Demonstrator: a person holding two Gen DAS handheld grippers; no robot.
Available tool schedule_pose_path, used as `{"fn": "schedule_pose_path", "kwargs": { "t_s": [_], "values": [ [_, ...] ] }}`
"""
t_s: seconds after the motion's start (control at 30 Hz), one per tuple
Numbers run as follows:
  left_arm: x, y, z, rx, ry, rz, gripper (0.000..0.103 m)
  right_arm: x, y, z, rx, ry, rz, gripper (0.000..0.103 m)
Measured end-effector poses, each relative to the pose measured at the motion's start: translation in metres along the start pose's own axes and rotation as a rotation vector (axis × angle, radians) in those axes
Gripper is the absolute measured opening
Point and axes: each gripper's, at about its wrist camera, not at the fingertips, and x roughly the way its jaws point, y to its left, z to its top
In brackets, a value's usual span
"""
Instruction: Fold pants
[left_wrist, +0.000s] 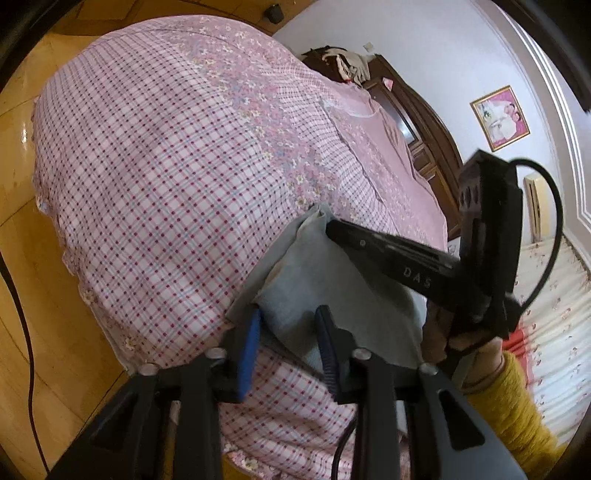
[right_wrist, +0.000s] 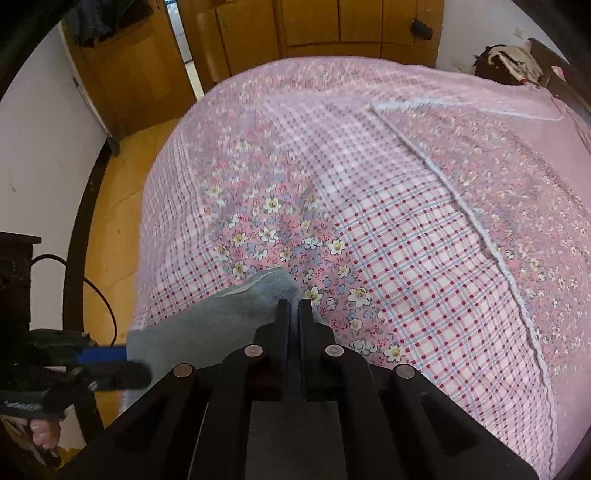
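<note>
Grey pants lie bunched at the near edge of a bed covered in pink checked and floral cloth. In the left wrist view my left gripper has its blue pads on either side of a thick fold of the fabric, pressing on it. My right gripper reaches in from the right and pinches the far corner of the pants. The right wrist view shows that right gripper shut on the corner of the pants. There the left gripper grips their left edge.
Wooden floor with a black cable borders the bed's left side. A dark headboard and a framed picture stand at the far right. A hand with a yellow sleeve holds the right gripper. Wooden wardrobe doors stand beyond the bed.
</note>
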Motion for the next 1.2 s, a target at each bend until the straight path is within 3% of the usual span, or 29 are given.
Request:
{"fn": "schedule_pose_path", "kwargs": {
  "t_s": [0.03,0.17,0.23,0.33,0.53,0.63,0.73,0.93,1.2],
  "values": [
    [0.001,-0.001,0.001,0.005,-0.004,0.002,0.005,-0.007,0.002,-0.001,-0.002,-0.032,-0.003,0.005],
    [-0.011,-0.019,0.004,0.092,-0.098,0.035,0.004,-0.032,0.009,-0.002,-0.051,-0.155,-0.027,0.005],
    [-0.014,-0.027,0.003,0.137,-0.121,0.063,0.004,-0.023,0.008,-0.002,-0.056,-0.121,-0.032,0.005],
    [-0.001,-0.029,0.002,0.153,-0.095,0.125,0.005,0.001,0.002,-0.006,-0.032,-0.055,-0.038,0.005],
    [0.016,-0.002,-0.001,0.091,-0.066,0.312,0.005,-0.001,-0.006,-0.005,0.062,-0.068,-0.020,0.010],
    [0.007,0.004,0.003,0.085,-0.074,0.308,0.005,-0.015,-0.012,-0.002,0.123,-0.098,-0.024,0.018],
    [-0.001,-0.011,0.008,0.160,-0.098,0.340,0.005,-0.040,-0.016,-0.011,0.200,-0.145,-0.012,0.028],
    [0.008,-0.049,0.015,0.299,-0.071,0.334,0.024,-0.092,-0.032,-0.053,0.315,-0.180,-0.035,0.029],
    [0.032,-0.100,0.011,0.418,-0.028,0.269,0.034,-0.153,-0.088,-0.136,0.471,-0.157,-0.176,0.029]
  ]
}}
